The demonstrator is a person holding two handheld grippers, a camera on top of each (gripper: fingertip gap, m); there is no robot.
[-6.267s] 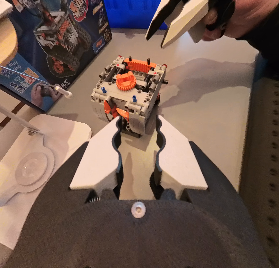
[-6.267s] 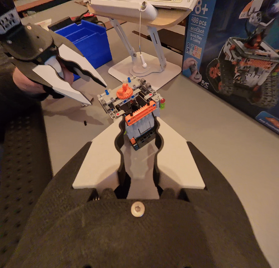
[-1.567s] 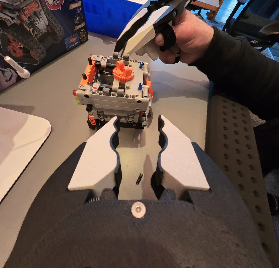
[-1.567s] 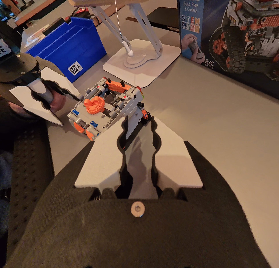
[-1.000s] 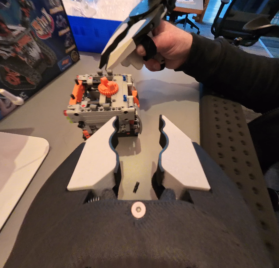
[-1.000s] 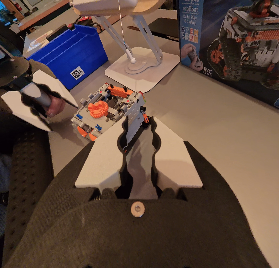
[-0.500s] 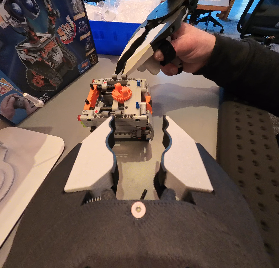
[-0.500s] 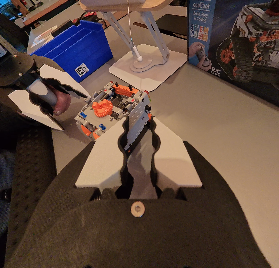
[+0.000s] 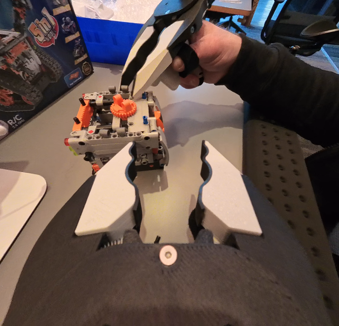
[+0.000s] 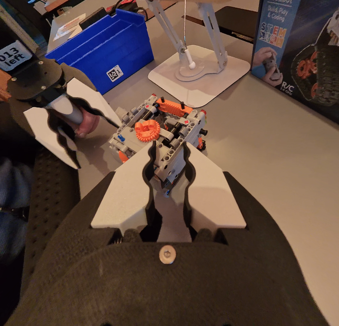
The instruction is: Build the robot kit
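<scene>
A grey and orange brick model (image 9: pixel 117 126) with an orange gear (image 9: pixel 123 107) on top stands on the grey table (image 9: pixel 192 104). My left gripper (image 9: pixel 167 146) is open and empty. Its left finger reaches the model's near side, and the model's near right corner lies between the fingers. In the right wrist view the left gripper (image 10: pixel 98 146) is wide open, with its upper fingertip at the model's side. My right gripper (image 10: pixel 168 143) is closed on the model's (image 10: pixel 161 132) grey frame edge. In the left wrist view the right gripper (image 9: pixel 128 91) comes down on the model's far edge.
A blue bin (image 10: pixel 102 47) stands behind the model, and a white stand base (image 10: pixel 200 82) beside it. A dark toy box (image 10: pixel 297 42) stands along the table's side. A perforated dark mat (image 9: pixel 286 188) borders the table. A small black pin (image 9: pixel 156 239) lies under my left gripper. The right gripper is farther from the small black pin (image 9: pixel 156 239), some 20 cm, than the left, some 12 cm.
My left gripper has opened wider and come closer to the model's near side. My right gripper has stayed on the model, which has turned slightly.
</scene>
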